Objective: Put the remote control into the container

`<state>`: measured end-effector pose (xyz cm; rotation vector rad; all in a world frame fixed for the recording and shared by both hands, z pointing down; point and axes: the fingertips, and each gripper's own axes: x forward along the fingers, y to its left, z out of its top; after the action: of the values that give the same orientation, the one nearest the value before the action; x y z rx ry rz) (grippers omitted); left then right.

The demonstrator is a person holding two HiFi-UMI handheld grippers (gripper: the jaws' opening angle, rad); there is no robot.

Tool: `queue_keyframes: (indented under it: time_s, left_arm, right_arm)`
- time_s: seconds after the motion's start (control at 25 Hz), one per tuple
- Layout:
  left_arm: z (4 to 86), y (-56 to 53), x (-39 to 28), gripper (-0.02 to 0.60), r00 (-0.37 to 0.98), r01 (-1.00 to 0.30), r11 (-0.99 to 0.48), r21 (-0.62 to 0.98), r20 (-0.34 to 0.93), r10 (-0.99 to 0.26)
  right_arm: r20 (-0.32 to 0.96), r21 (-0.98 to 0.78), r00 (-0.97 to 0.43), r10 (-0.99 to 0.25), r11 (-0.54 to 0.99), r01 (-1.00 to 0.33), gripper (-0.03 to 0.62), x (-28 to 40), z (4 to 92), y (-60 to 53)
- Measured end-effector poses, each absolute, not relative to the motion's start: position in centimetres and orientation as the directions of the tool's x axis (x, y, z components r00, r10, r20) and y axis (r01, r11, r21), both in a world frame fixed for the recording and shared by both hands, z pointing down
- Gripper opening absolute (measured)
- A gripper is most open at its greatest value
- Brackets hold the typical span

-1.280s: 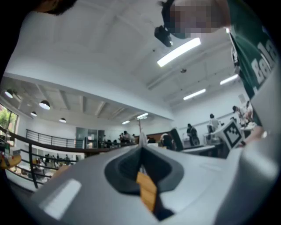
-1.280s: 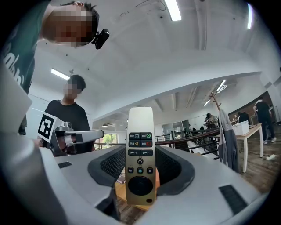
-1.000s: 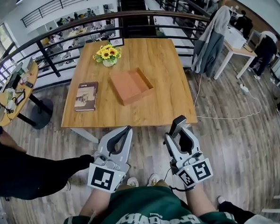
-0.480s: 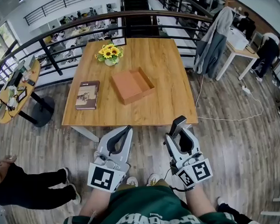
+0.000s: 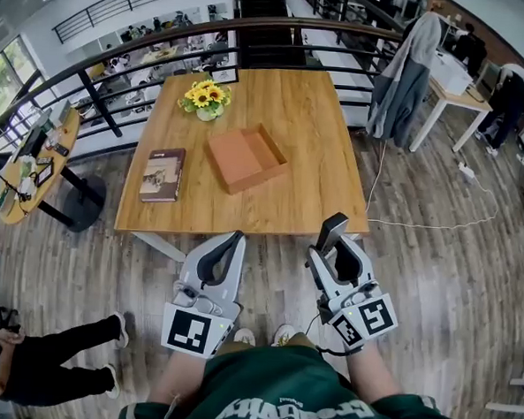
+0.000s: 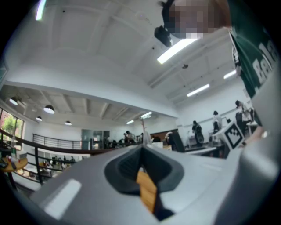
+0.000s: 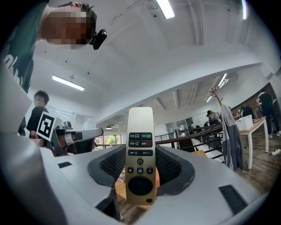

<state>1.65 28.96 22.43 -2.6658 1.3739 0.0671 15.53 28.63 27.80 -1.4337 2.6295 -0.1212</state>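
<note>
Bright, even light; fisheye bend.
Long white ceiling strip lights (image 6: 175,49) glare up top; corners go black, foreground blurs.

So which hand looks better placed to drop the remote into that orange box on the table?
The right. The right tongs already grip the remote, while the left tongs are shut and empty. The orange box sits ahead on the table.

Left claw (image 5: 235,239) shut, right claw (image 5: 336,256) clamps the remote control (image 5: 333,228).
</note>
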Motion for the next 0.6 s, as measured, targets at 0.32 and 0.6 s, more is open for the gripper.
queue_keyframes:
  time_s: [0.32,0.6]
  left_arm:
    - [22.6,28.7,4.0,-0.001,0.575,-0.817,-0.564,-0.122,-0.102,-0.812]
    - [22.6,28.9,5.6,-0.002,0.567,-0.821,-0.552,-0.143,-0.102,-0.817]
  right_arm:
    - [-0.092,-0.138,-0.541,-0.836,0.549,-0.824,0.216,17.7,28.3,28.4]
    - [-0.090,-0.141,-0.542,-0.835,0.550,-0.823,0.216,19.6,28.6,28.5]
